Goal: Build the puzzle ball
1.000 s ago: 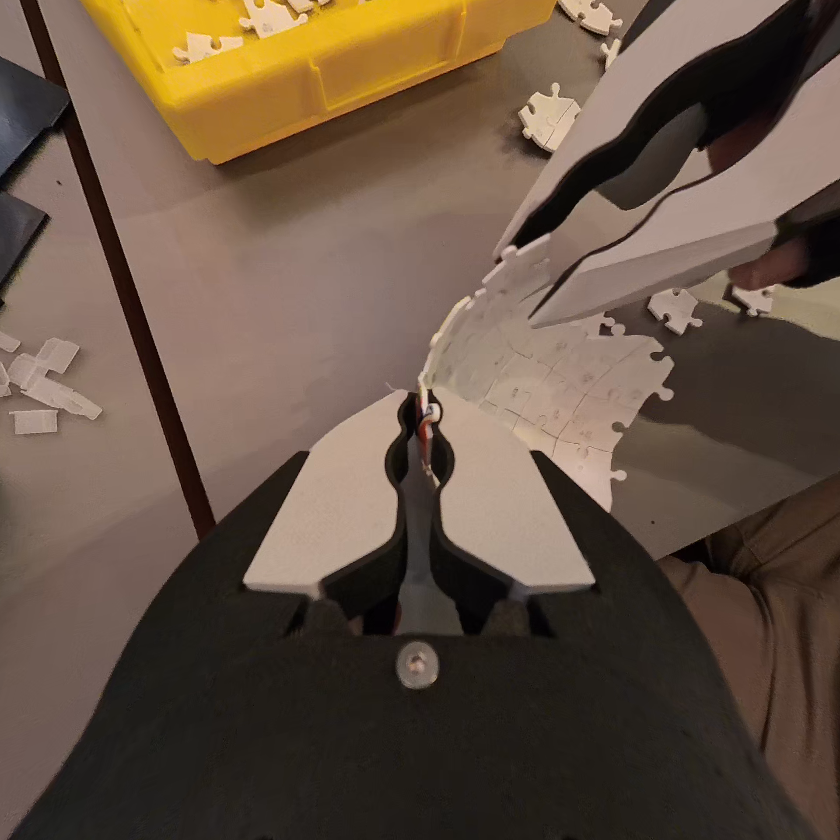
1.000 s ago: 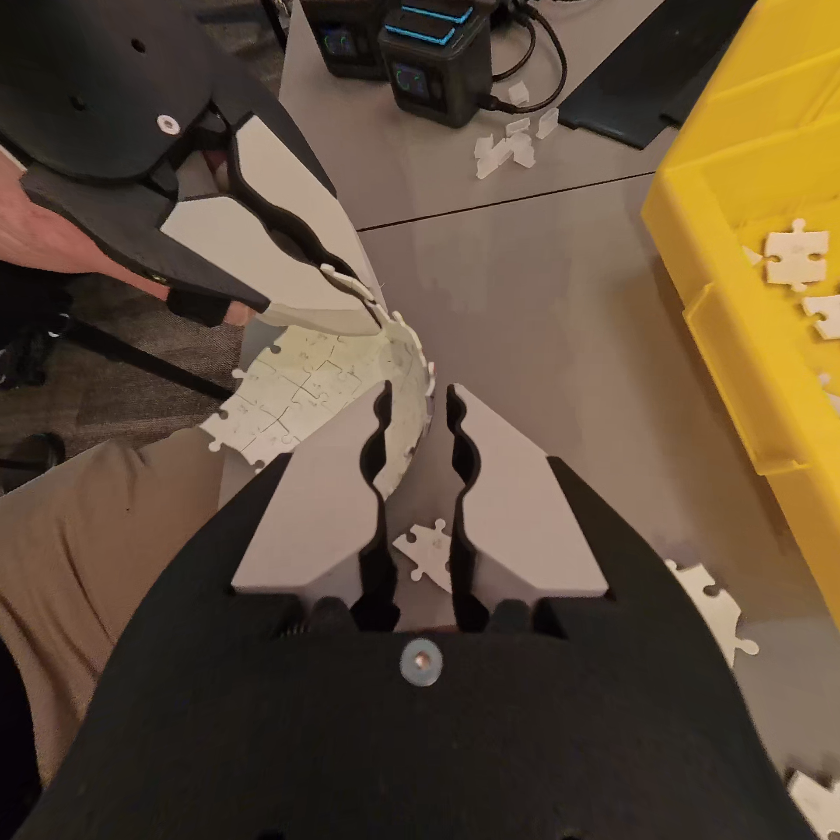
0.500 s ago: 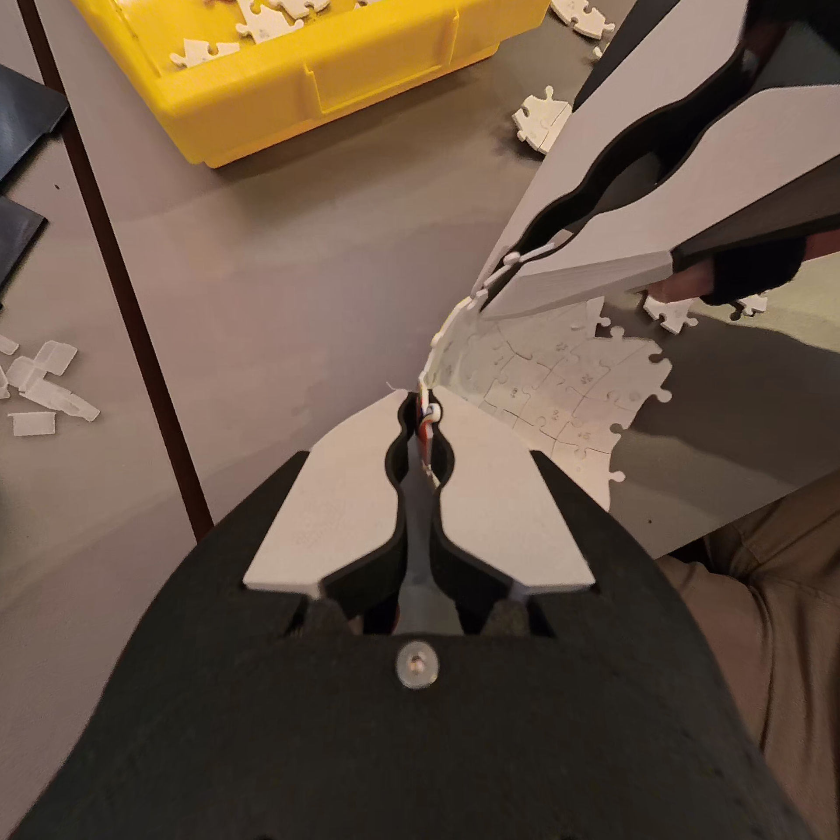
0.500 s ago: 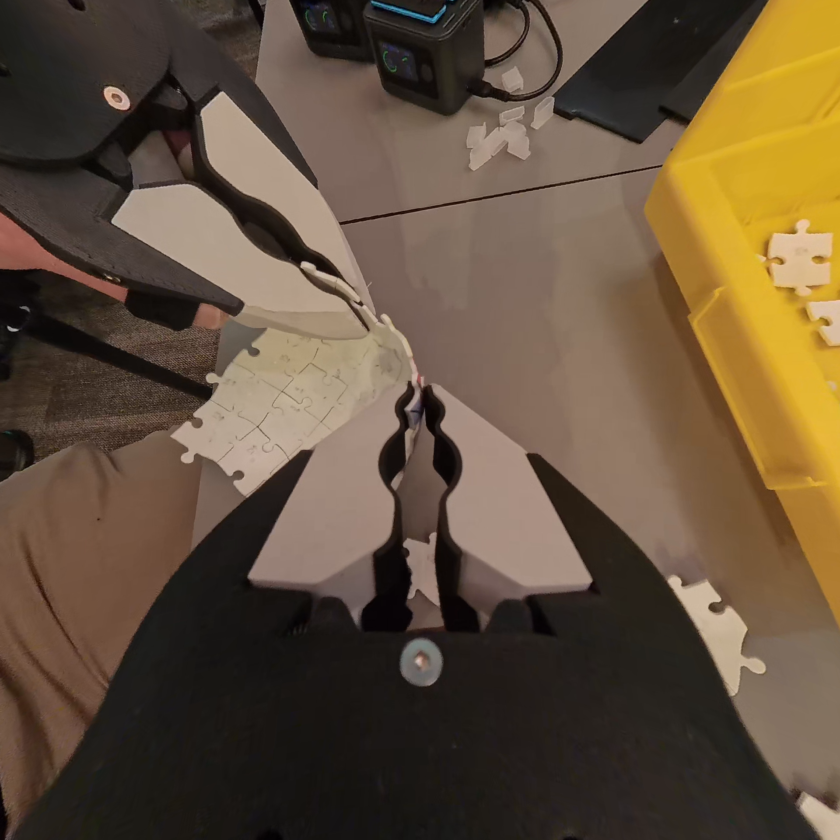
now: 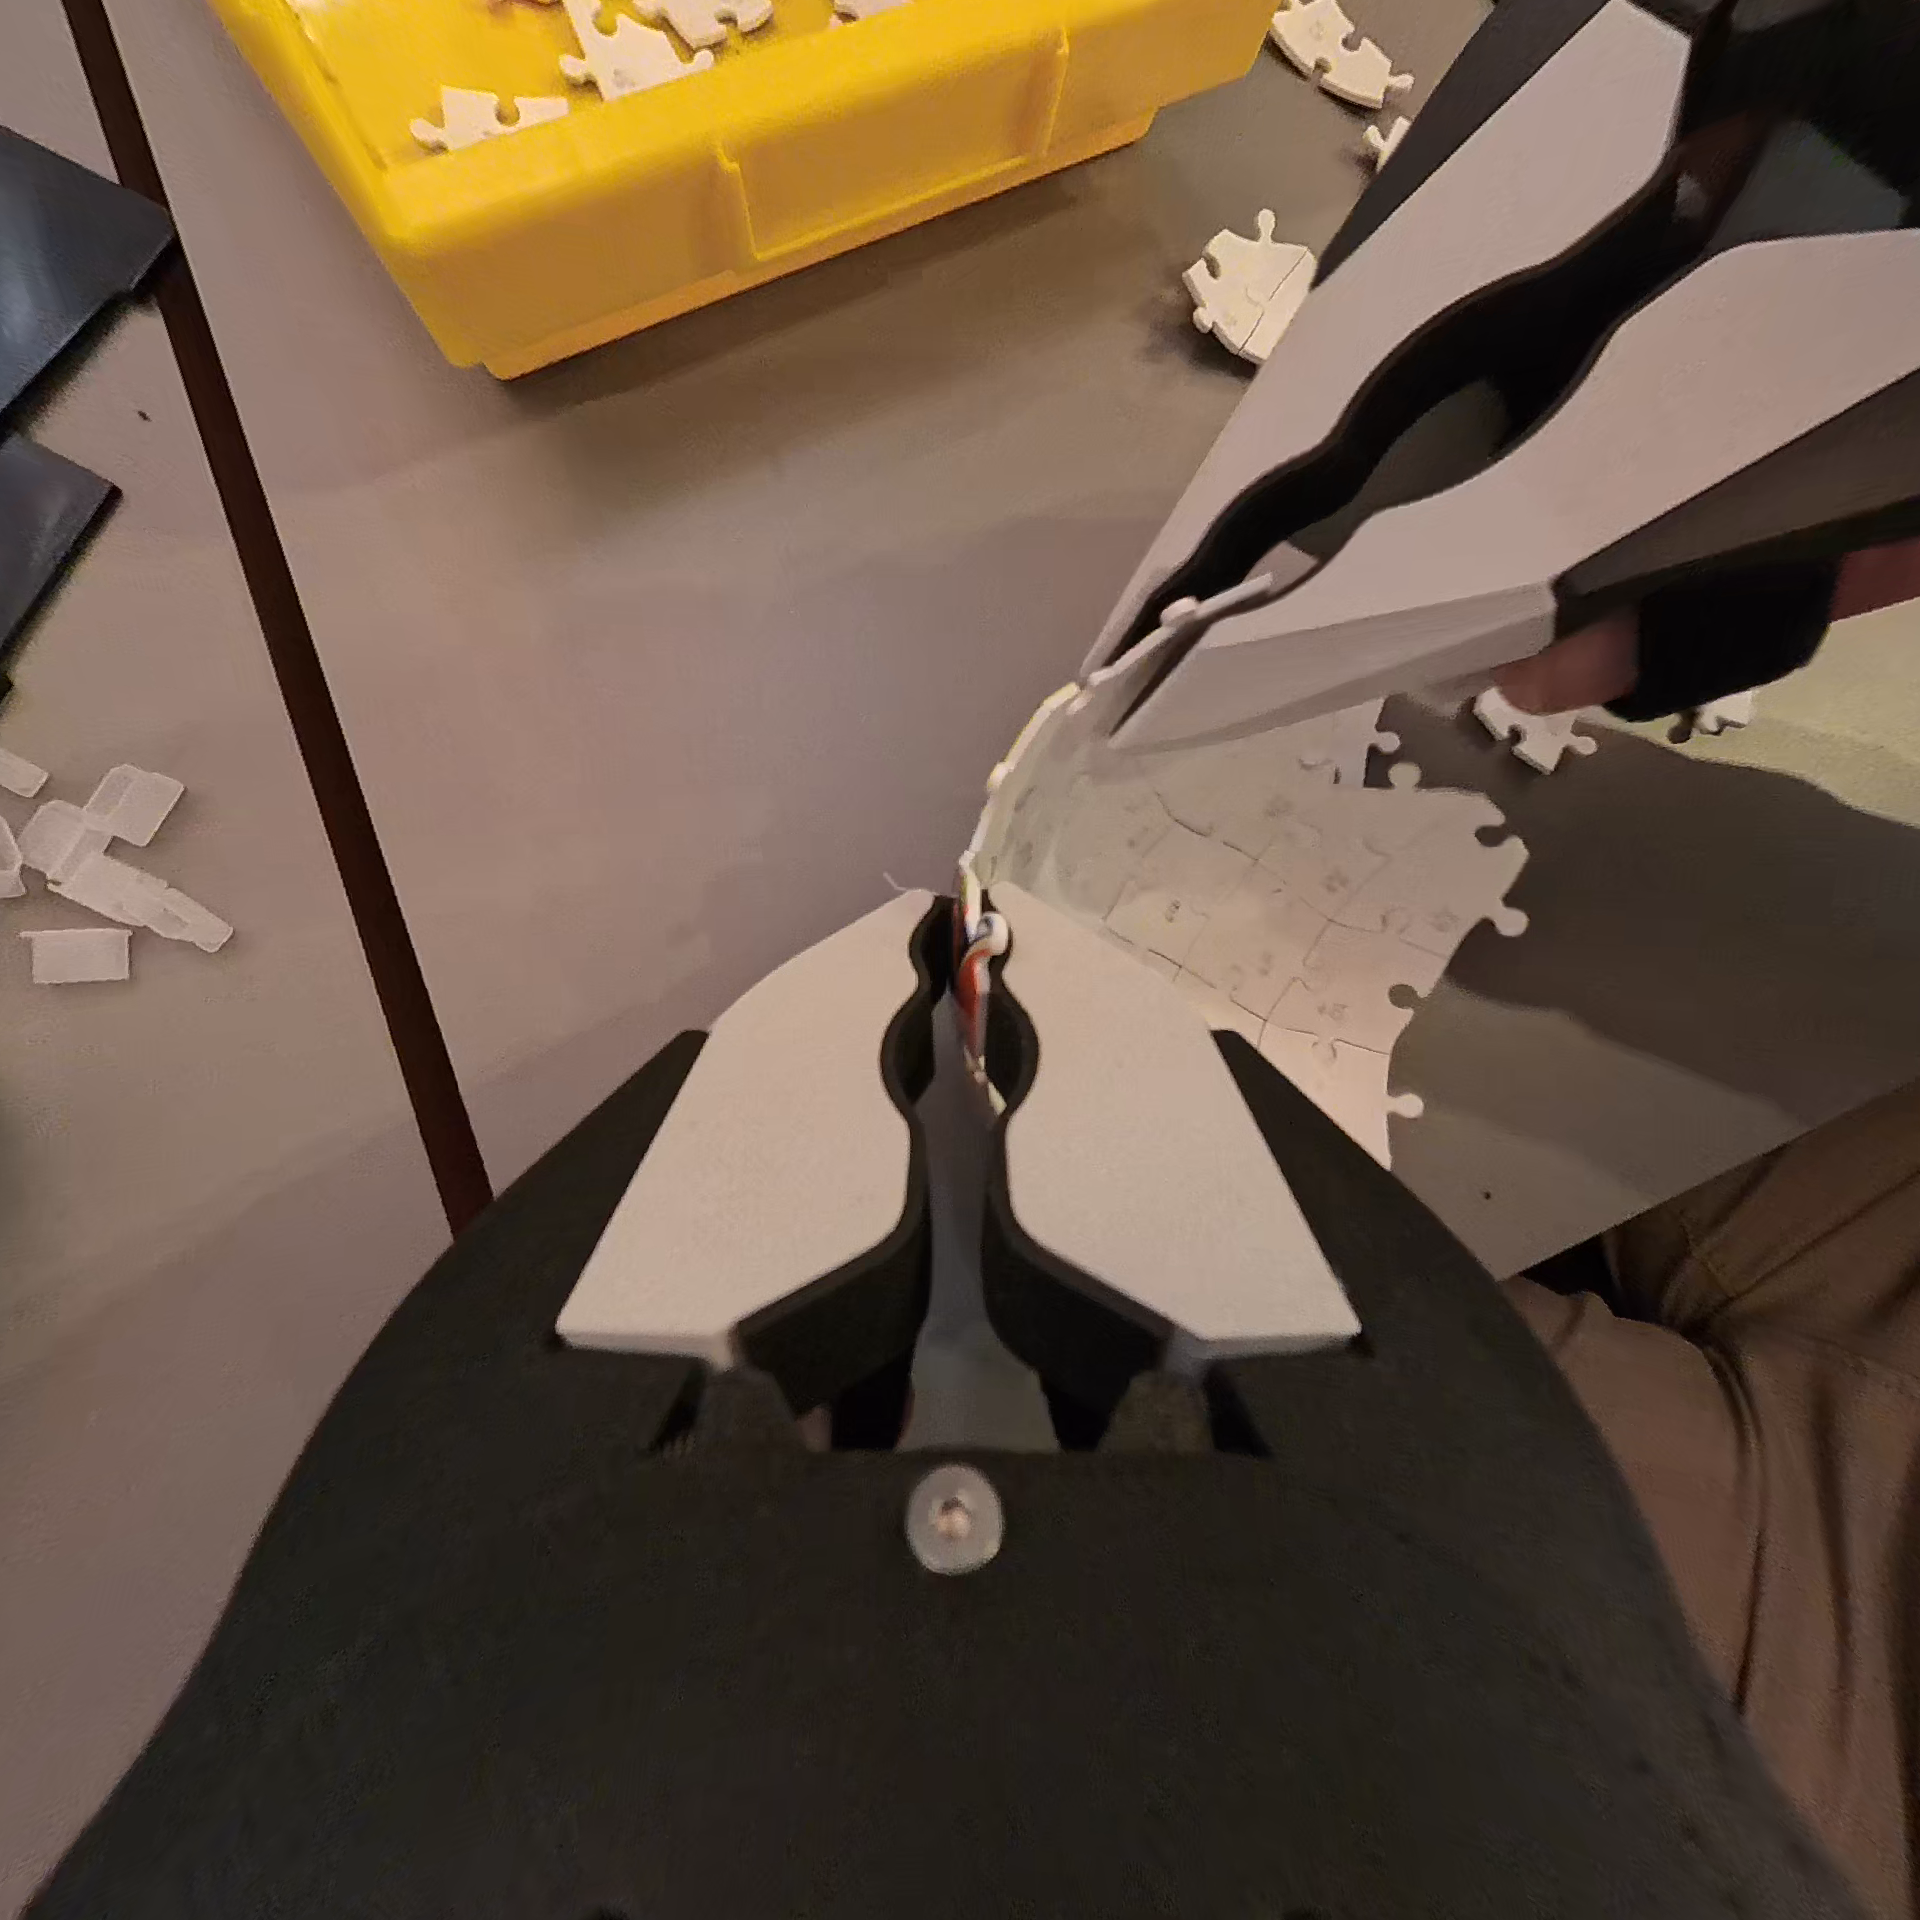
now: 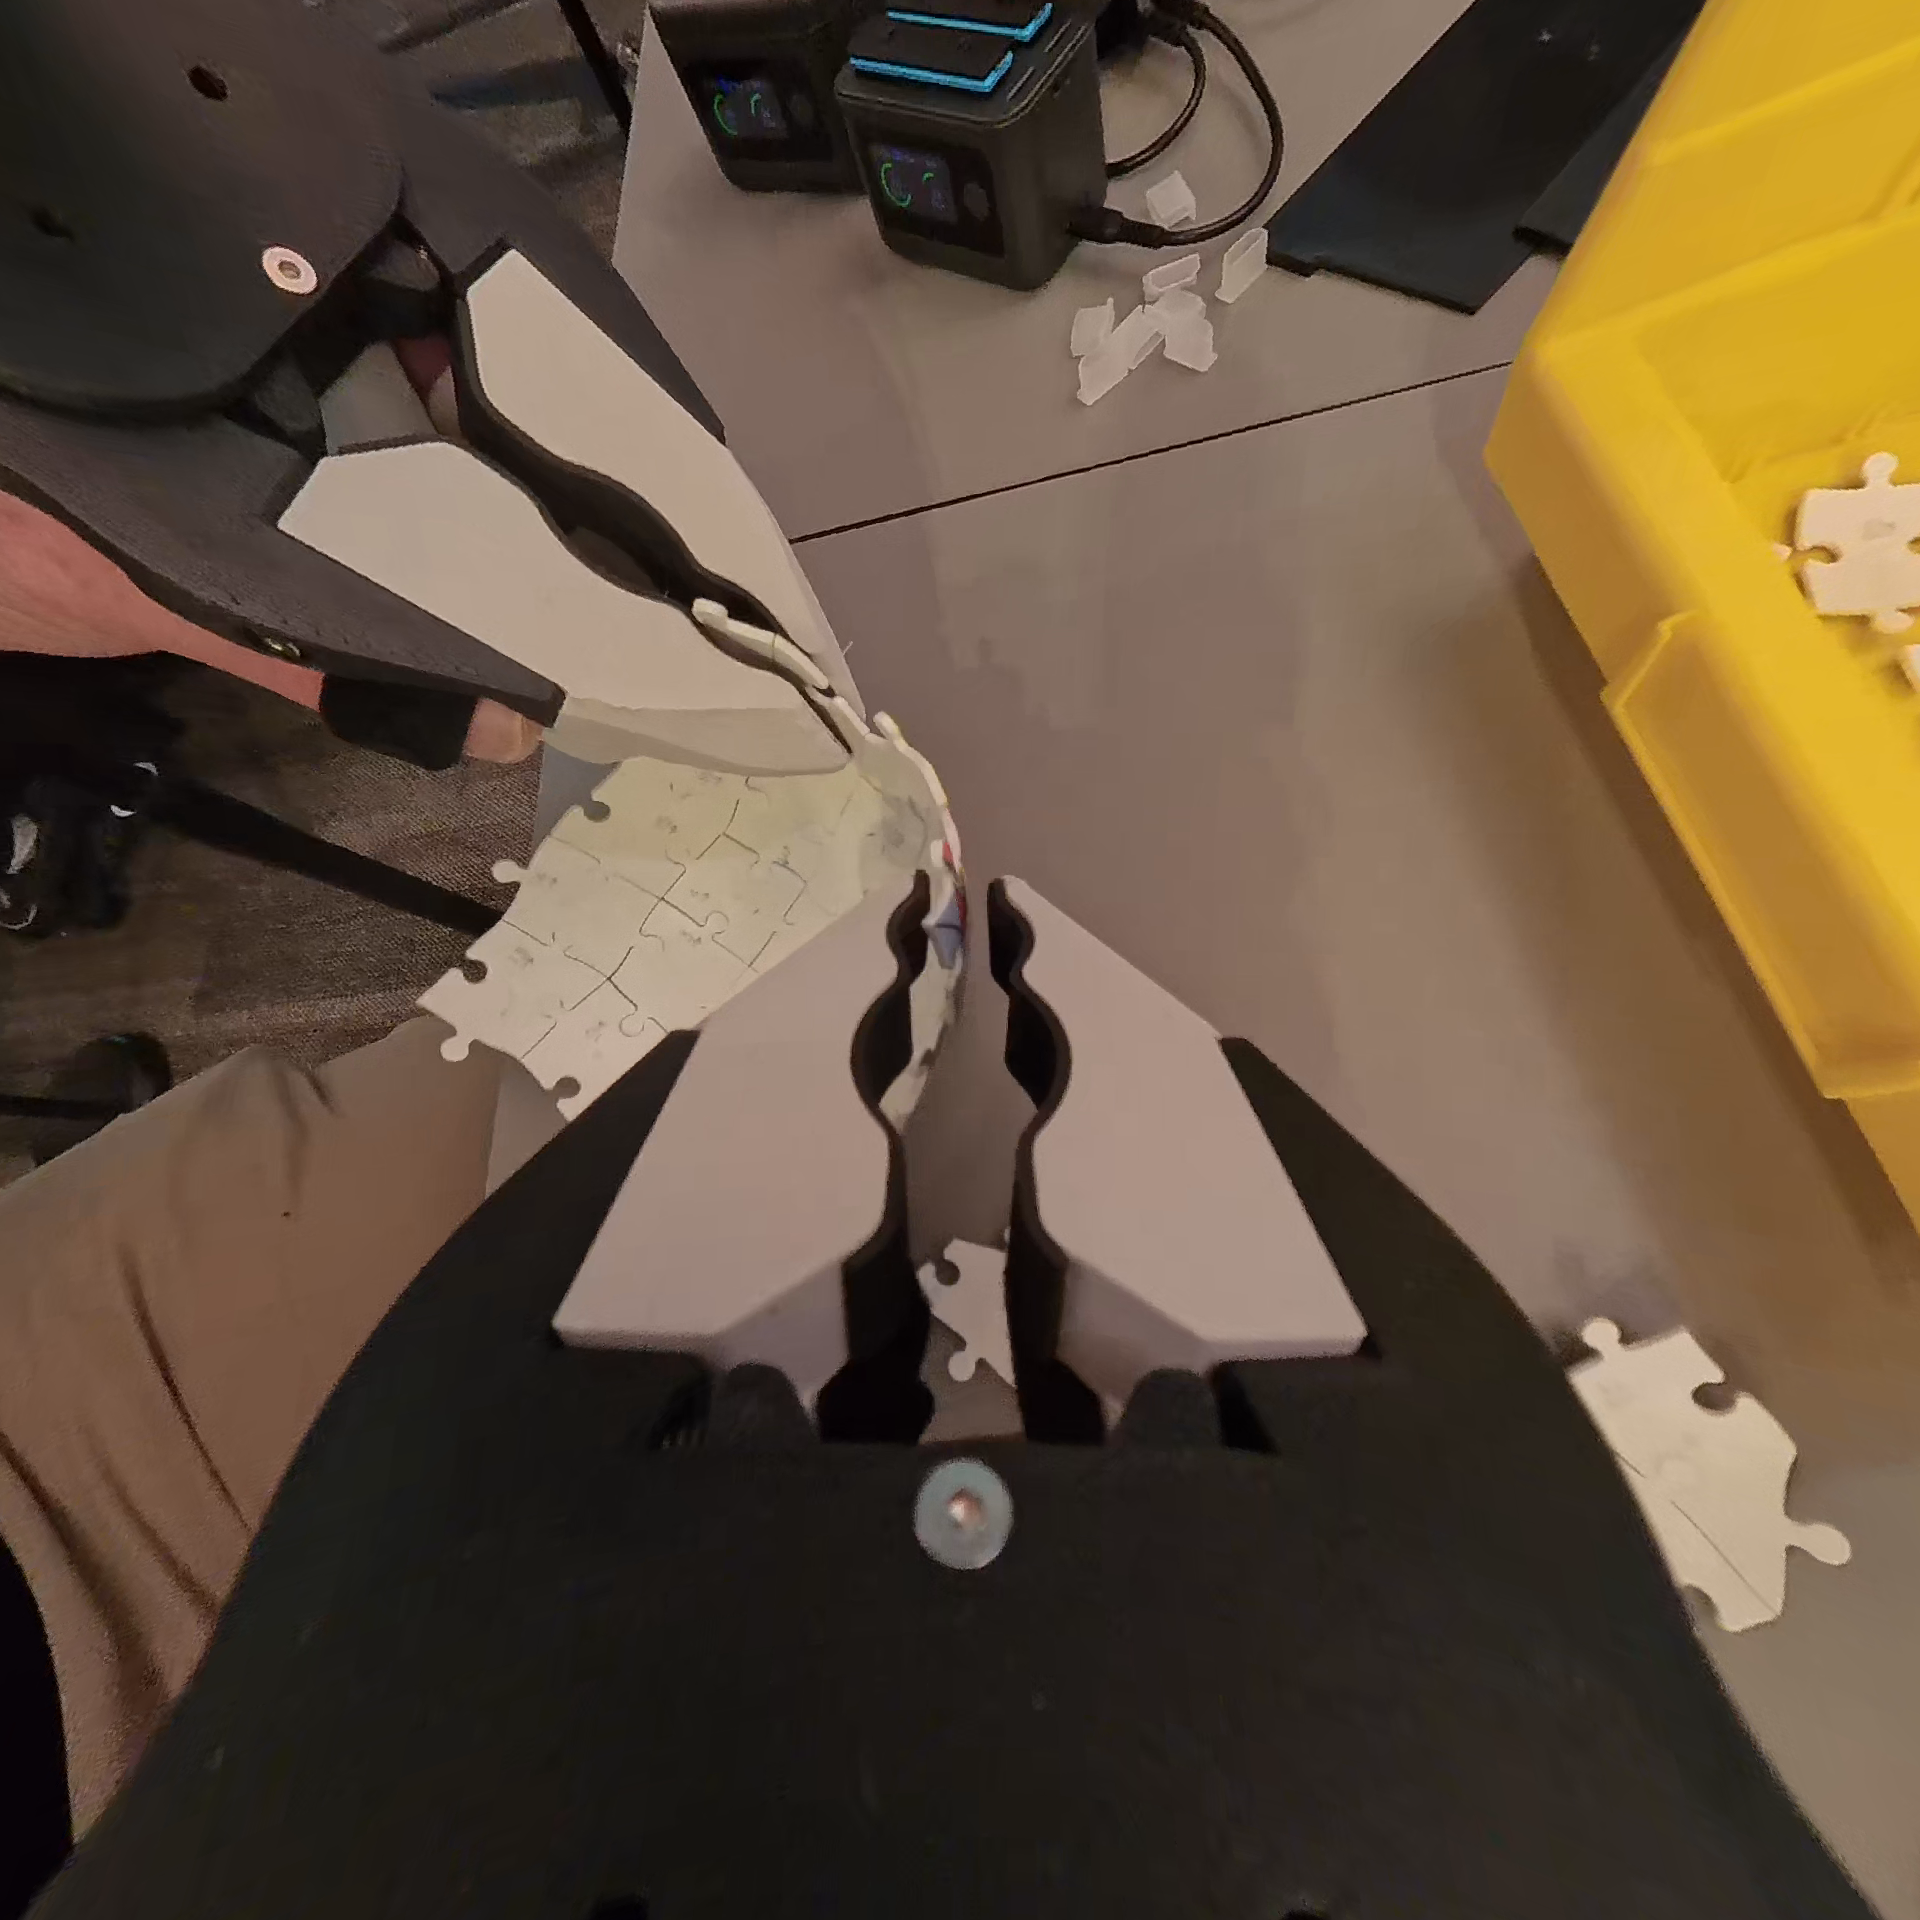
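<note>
A partly built puzzle ball, a curved white shell of joined pieces [image 5: 1299, 914], hangs above the grey table's near edge. Its printed outer side shows only as a coloured edge. My left gripper [image 5: 966, 925] is shut on the shell's rim, near its lower end. My right gripper [image 6: 956, 894] is closed on the same rim a little farther along, with a thin gap on one side. In the left wrist view the right gripper [image 5: 1117, 686] comes in from the upper right. In the right wrist view the left gripper [image 6: 831, 717] grips the shell [image 6: 675, 894] from the upper left.
A yellow bin [image 5: 883, 177] with loose white pieces stands at the back, and it shows on the right in the right wrist view [image 6: 1662, 582]. Loose pieces [image 6: 1683, 1455] lie on the table. Black devices with cables [image 6: 956, 166] and clear plastic bits [image 6: 1143, 322] lie farther off. A person's leg [image 5: 1766, 1455] is by the table edge. The left gripper's tips are roughly 4 centimetres from the right gripper's.
My right gripper was open a second ago, then moved onto the shell's rim and closed on it. The left gripper has kept its grip, and the shell has barely moved.
</note>
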The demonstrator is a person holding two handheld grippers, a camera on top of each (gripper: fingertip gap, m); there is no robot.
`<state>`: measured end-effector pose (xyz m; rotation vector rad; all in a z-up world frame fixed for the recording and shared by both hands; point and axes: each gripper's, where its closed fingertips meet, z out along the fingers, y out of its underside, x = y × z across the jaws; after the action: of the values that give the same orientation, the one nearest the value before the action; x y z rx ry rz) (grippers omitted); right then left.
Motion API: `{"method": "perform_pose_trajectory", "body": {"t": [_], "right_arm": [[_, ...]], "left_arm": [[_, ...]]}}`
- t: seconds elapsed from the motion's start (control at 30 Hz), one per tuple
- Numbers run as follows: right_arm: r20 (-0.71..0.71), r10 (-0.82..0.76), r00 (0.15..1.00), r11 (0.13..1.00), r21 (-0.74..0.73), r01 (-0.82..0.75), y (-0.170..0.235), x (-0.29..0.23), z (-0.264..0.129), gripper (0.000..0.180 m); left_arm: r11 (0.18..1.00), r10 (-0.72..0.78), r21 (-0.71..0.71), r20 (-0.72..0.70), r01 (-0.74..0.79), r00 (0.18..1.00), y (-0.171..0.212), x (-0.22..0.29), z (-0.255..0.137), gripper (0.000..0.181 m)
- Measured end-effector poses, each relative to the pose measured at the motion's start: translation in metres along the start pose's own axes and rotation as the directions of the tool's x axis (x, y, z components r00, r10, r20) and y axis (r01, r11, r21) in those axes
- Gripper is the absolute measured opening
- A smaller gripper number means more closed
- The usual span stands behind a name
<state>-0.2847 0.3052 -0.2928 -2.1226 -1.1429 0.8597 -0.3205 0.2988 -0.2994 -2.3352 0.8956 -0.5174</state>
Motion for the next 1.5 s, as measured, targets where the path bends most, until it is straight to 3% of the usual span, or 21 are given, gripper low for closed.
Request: {"method": "perform_pose_trajectory", "body": {"t": [0.17, 0.4, 0.73, 0.9, 1.5], "right_arm": [[0.014, 0.025, 1.0, 0.999, -0.043, -0.024, 0.01, 0.0, -0.008, 0.018], [-0.006, 0.035, 0.999, 0.995, -0.089, -0.035, 0.02, 0.0, -0.002, 0.001], [-0.016, 0.068, 0.998, 0.994, -0.082, -0.069, 0.021, 0.001, -0.001, 0.0], [0.006, 0.095, 0.995, 0.994, -0.047, -0.095, 0.014, 0.003, -0.012, 0.022], [-0.004, 0.166, 0.986, 0.986, -0.032, -0.166, 0.039, 0.005, -0.039, 0.021]], "left_arm": [[1.0, -0.005, 0.0, 0.002, 0.005, 1.0, 0.0, 0.0, 0.0, 0.004], [1.0, 0.002, -0.008, 0.005, -0.001, 1.0, 0.0, 0.002, 0.0, 0.004], [1.0, -0.005, -0.008, 0.01, 0.005, 1.0, 0.001, 0.001, 0.0, 0.004], [1.0, -0.012, 0.008, 0.016, 0.012, 1.0, -0.001, -0.001, -0.002, 0.004], [0.995, 0.001, 0.1, 0.092, -0.01, 0.996, -0.011, -0.004, -0.009, 0.004]]}}
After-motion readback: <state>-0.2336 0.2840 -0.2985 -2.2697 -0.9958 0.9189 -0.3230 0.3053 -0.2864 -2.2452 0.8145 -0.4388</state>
